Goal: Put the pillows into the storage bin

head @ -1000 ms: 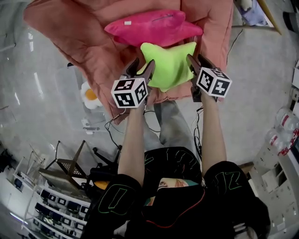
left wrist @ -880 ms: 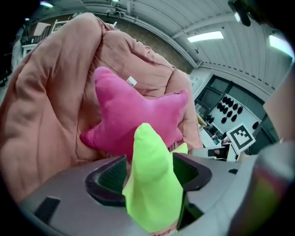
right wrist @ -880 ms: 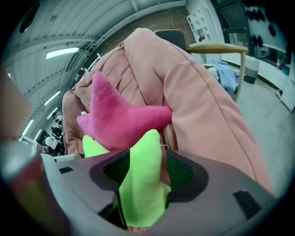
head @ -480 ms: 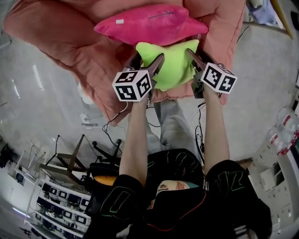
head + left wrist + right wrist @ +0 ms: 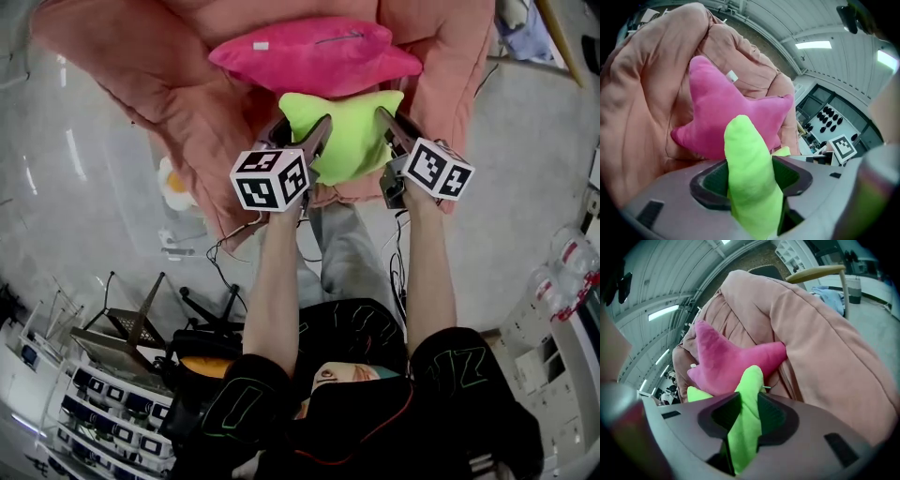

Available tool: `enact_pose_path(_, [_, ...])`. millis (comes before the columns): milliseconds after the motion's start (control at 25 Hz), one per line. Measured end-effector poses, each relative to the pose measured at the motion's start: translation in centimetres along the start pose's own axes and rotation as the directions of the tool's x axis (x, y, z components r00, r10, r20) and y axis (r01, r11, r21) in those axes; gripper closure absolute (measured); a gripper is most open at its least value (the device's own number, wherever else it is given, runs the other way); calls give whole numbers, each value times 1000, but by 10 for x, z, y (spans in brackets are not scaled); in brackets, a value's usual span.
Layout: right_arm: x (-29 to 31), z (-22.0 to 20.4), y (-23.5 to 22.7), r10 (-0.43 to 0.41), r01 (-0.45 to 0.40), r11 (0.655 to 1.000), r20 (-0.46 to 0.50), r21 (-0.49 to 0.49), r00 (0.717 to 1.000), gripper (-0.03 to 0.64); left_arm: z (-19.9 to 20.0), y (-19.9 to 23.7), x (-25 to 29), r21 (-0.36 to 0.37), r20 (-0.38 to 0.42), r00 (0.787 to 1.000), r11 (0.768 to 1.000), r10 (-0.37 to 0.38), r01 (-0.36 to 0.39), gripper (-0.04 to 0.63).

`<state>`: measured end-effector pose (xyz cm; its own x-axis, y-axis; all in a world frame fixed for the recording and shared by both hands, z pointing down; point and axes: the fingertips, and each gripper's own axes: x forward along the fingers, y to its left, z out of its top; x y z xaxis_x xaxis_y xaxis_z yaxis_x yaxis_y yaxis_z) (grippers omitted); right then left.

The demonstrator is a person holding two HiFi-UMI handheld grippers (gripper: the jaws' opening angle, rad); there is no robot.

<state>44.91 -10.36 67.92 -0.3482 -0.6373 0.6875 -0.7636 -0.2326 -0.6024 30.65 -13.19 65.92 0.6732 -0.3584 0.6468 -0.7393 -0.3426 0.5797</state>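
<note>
**Two pillows on one beanbag; both grippers on the green one**

Head view
- One salmon-pink fabric beanbag (image 5: 159, 75) fills the top of the frame, standing on a grey floor.
- Two pillows lie on it. One magenta-pink star-shaped plush pillow (image 5: 314, 56) sits farther from the person. One lime-green star-shaped plush pillow (image 5: 349, 131) sits nearer, just below the pink one and touching it.
- Two grippers, one per hand, each with one marker cube. The left gripper (image 5: 298, 131) is at the green pillow's left side and the right gripper (image 5: 398, 127) is at its right side.
- One white-and-yellow soft thing shaped like a fried egg (image 5: 178, 186) lies on the floor beside the beanbag's left edge.

Left gripper view
- One corner of the green pillow (image 5: 747, 154) stands upright between the two jaws, filling the gap.
- The jaws are closing and the pads press the plush on both sides.
- The pink pillow (image 5: 722, 117) is directly behind it. The beanbag (image 5: 642, 93) wraps round both.

Right gripper view
- Another corner of the green pillow (image 5: 750, 385) runs between this gripper's two jaws, squeezed narrow there.
- These jaws are also closing, and the pads clamp the fabric.
- The pink pillow (image 5: 726, 362) rests behind, against the beanbag (image 5: 825, 343), with one point reaching right into a fold.
</note>
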Motion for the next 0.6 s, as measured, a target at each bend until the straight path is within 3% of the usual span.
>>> enact_pose_path(200, [-22, 1, 33, -7, 8, 999, 25, -40, 1000, 508, 7, -9, -38, 8, 47, 999, 1000, 3, -4, 331])
enact_pose_path(360, [-43, 4, 79, 42, -37, 995, 57, -92, 997, 511, 15, -12, -83, -11, 123, 992, 1000, 7, -6, 331])
enact_pose_path(600, [-51, 22, 168, 148, -127, 966, 81, -224, 986, 515, 52, 1, -154, -13, 273, 961, 1000, 31, -29, 331])
